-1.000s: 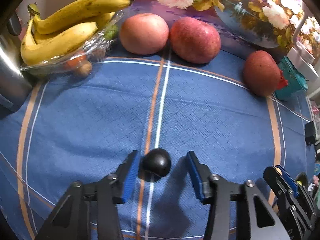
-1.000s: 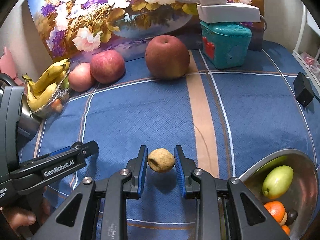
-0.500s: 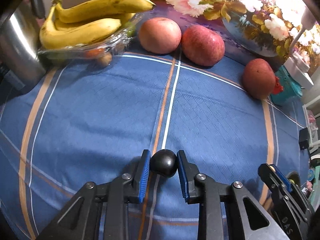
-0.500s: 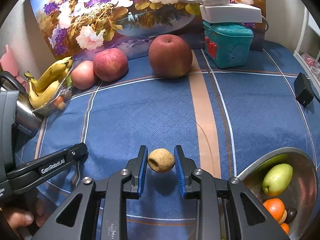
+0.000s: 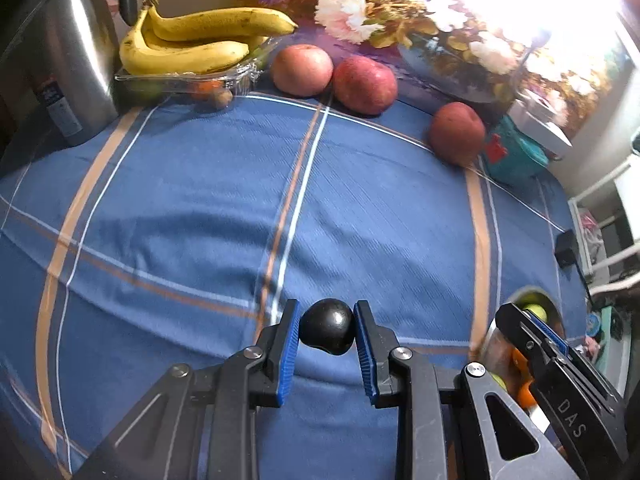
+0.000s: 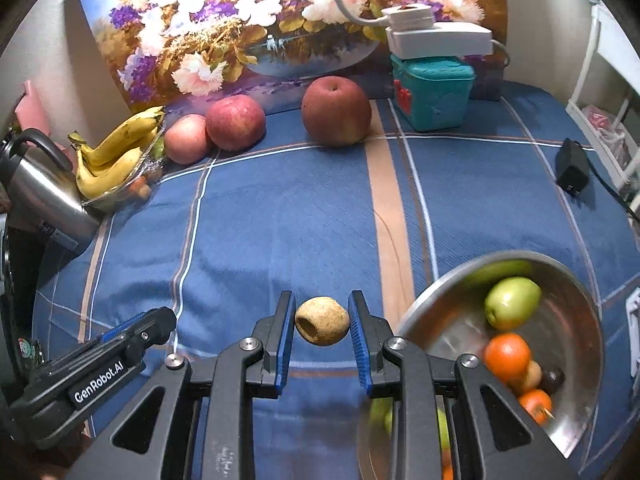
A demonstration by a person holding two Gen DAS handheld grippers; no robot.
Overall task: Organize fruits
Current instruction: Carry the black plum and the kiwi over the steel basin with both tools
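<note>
The round steel bowl (image 6: 576,280) held a green pear-shaped fruit (image 6: 512,302), two oranges (image 6: 507,356) and a small dark fruit. Far from the bowl, a clear plastic tray (image 5: 188,80) carried a bunch of yellow bananas (image 5: 192,44) over smaller fruit, beside a steel kettle (image 5: 64,60). Three red apples (image 6: 335,111) and a teal box (image 6: 432,92) stood along the flower painting (image 6: 256,20), well beyond the bowl on the blue striped cloth (image 6: 288,216). The left gripper (image 5: 327,330) was clenched on a small black plum-like fruit (image 5: 327,326); the right gripper (image 6: 322,320), just beside the bowl, was clamped on a small tan pitted fruit (image 6: 322,320).
</note>
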